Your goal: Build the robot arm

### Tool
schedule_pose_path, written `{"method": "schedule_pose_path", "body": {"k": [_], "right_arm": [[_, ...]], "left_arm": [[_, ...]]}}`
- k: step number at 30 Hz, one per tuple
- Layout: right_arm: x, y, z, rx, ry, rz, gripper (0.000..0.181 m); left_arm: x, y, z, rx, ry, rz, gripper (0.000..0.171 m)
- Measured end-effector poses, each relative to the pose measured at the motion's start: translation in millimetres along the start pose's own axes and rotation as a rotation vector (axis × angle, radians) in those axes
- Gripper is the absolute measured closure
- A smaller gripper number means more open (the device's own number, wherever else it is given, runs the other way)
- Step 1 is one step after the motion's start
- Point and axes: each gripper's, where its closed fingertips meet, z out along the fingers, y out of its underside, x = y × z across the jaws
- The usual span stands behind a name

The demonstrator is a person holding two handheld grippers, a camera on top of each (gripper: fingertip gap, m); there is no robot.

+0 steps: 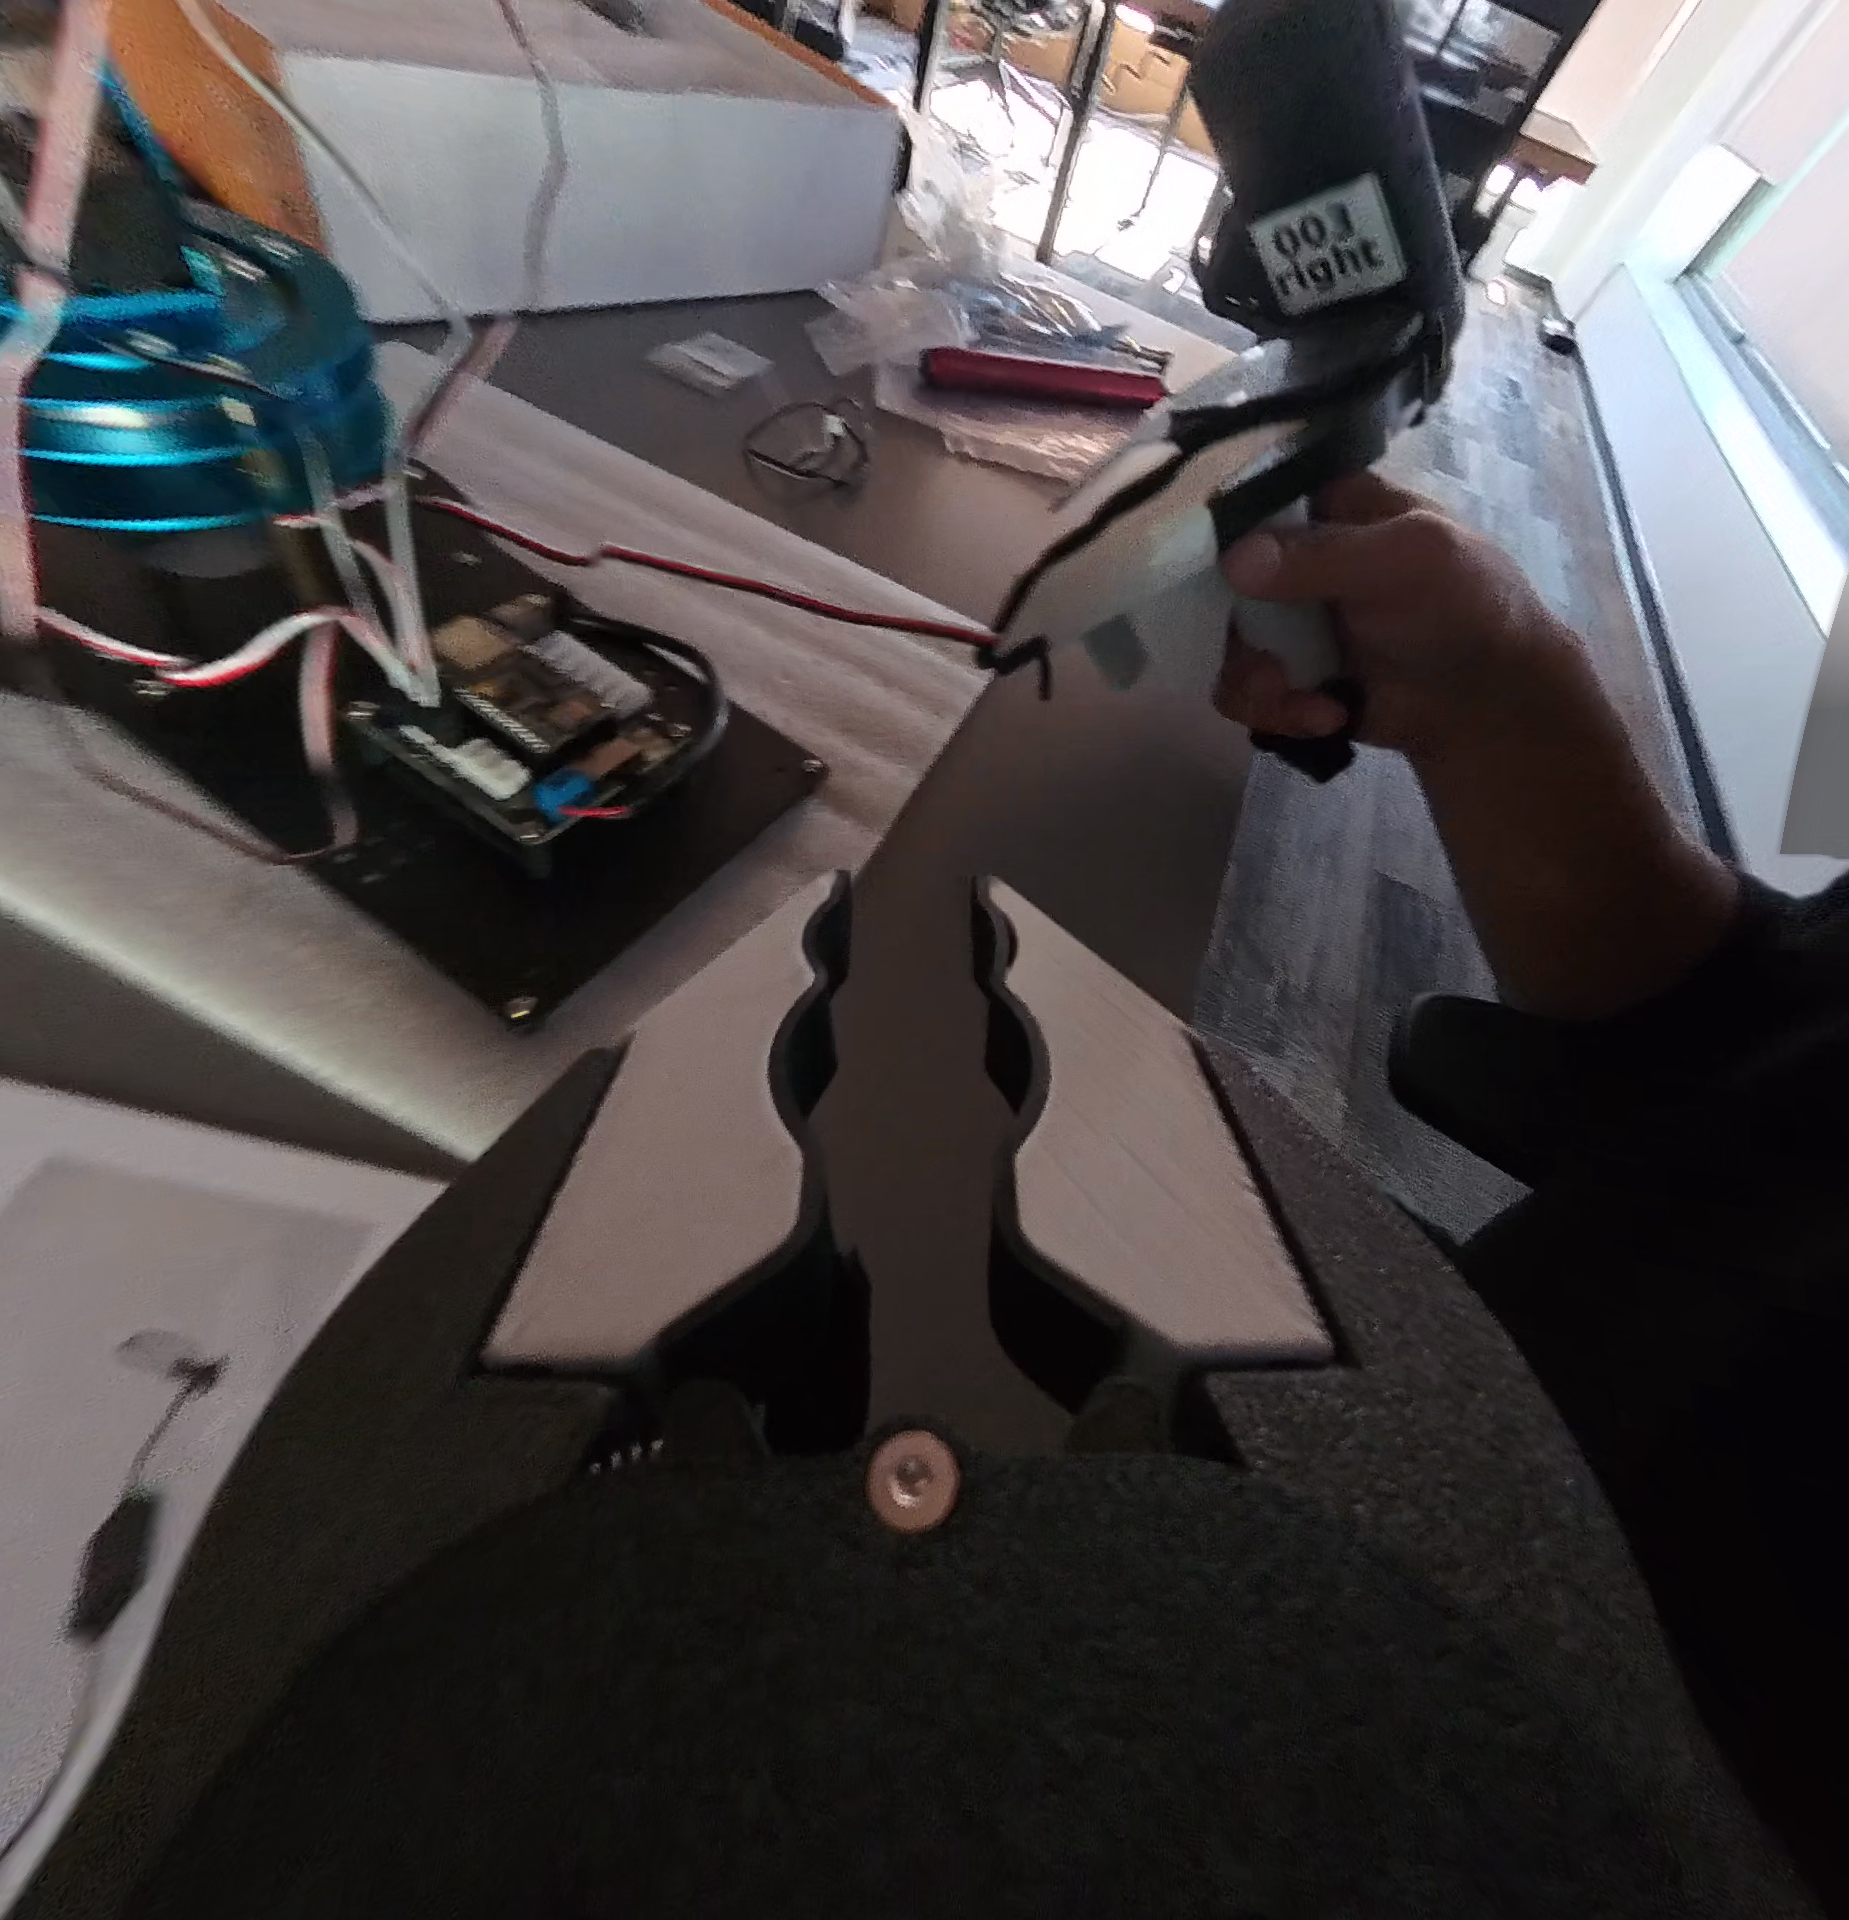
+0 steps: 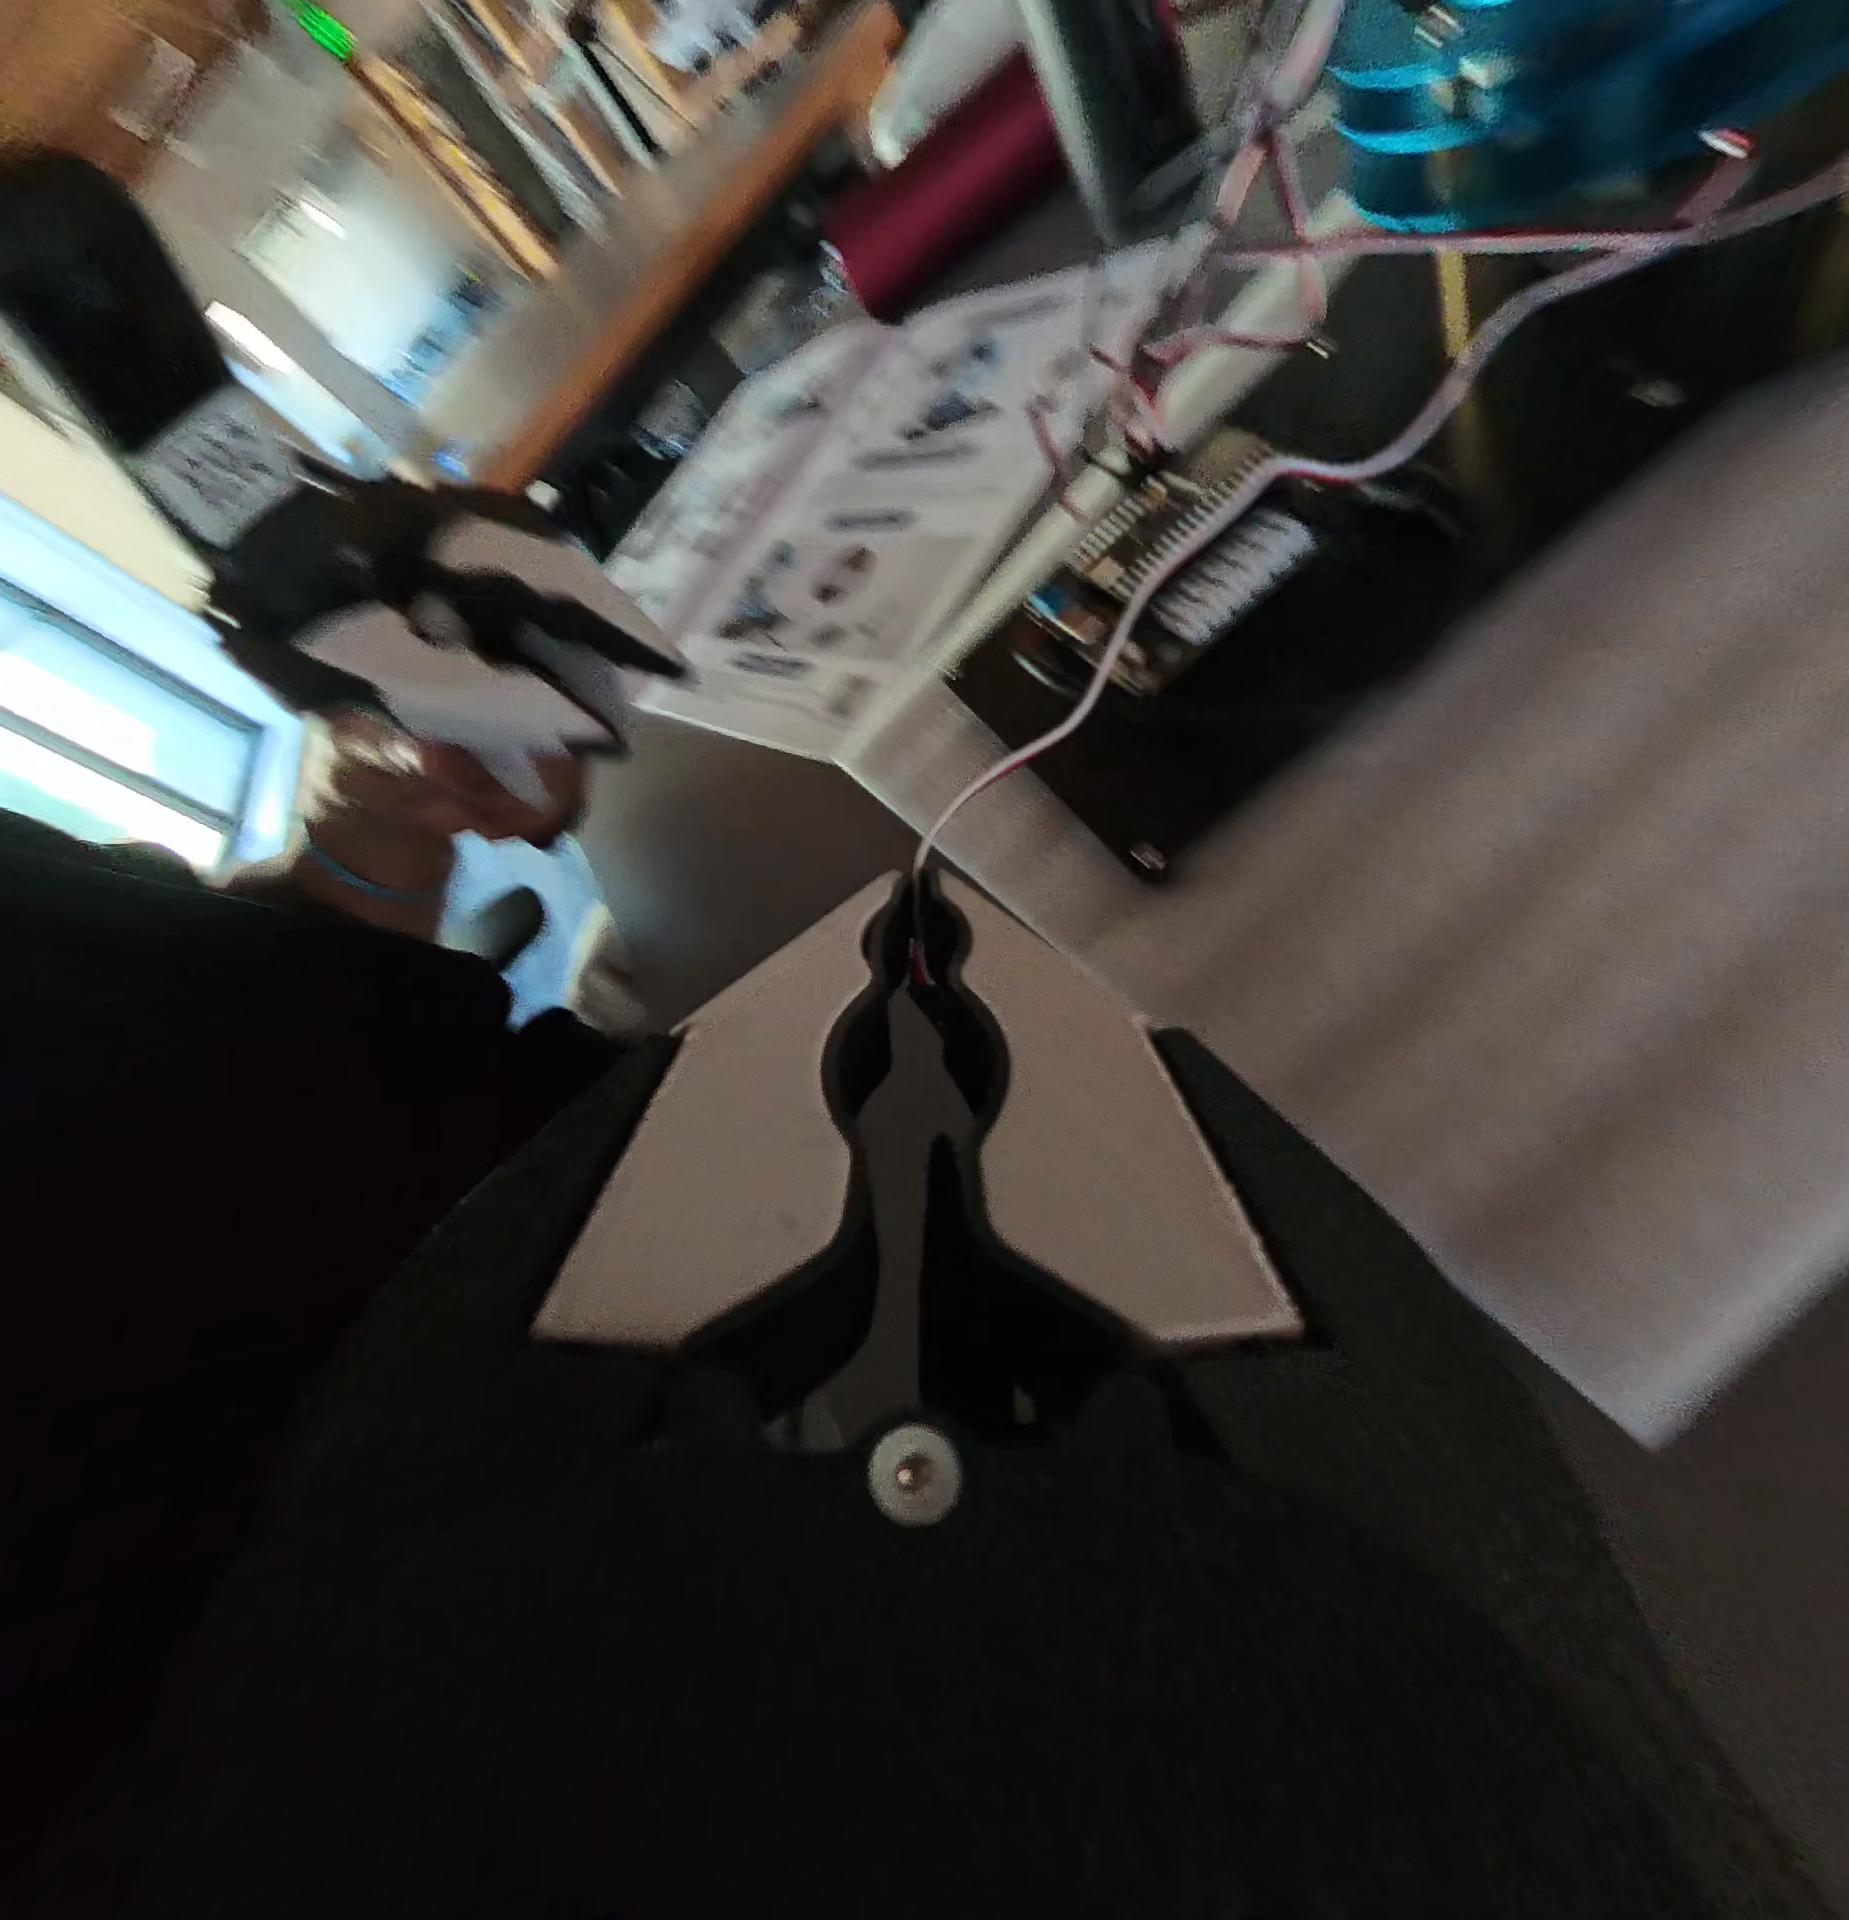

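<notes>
Nearby, right tongs [image 2: 918, 896] pinching red-black wire [image 1: 795, 597], circuit board [image 1: 546, 717], blue motor [image 1: 172, 384]

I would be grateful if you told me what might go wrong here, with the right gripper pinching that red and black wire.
1. The right gripper pinches the red and black wire, which looks nearly taut back toward the circuit board; more pull may unplug or strain it.
2. Loose white and red wires hang from the blue metal assembly; they could snag.
3. The left gripper is open and holds nothing, so the board is unbraced and might slide.
</notes>
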Motion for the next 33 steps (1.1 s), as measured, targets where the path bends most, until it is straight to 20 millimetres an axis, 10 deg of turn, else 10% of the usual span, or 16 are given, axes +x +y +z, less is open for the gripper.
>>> {"method": "schedule_pose_path", "body": {"k": [7, 16, 23, 33], "right_arm": [[-27.2, -12.7, 41.4, 0.037, 0.034, -0.161, 0.181], [-49.7, -52.6, 58.3, 0.218, -0.385, 0.285, 0.181], [-49.0, -61.0, 68.6, 0.219, -0.405, 0.282, 0.181], [-35.9, -43.3, 60.5, -0.081, -0.211, -0.538, 0.158]], "left_arm": [[5.8, -11.7, 27.6, 0.026, 0.231, -0.344, 0.150], [3.0, -13.6, 31.4, 0.049, 0.234, -0.235, 0.148], [-16.2, -26.8, 36.6, 0.155, 0.201, -0.261, 0.168], [-24.2, -25.5, 24.0, 0.093, 0.175, -0.052, 0.171]]}}
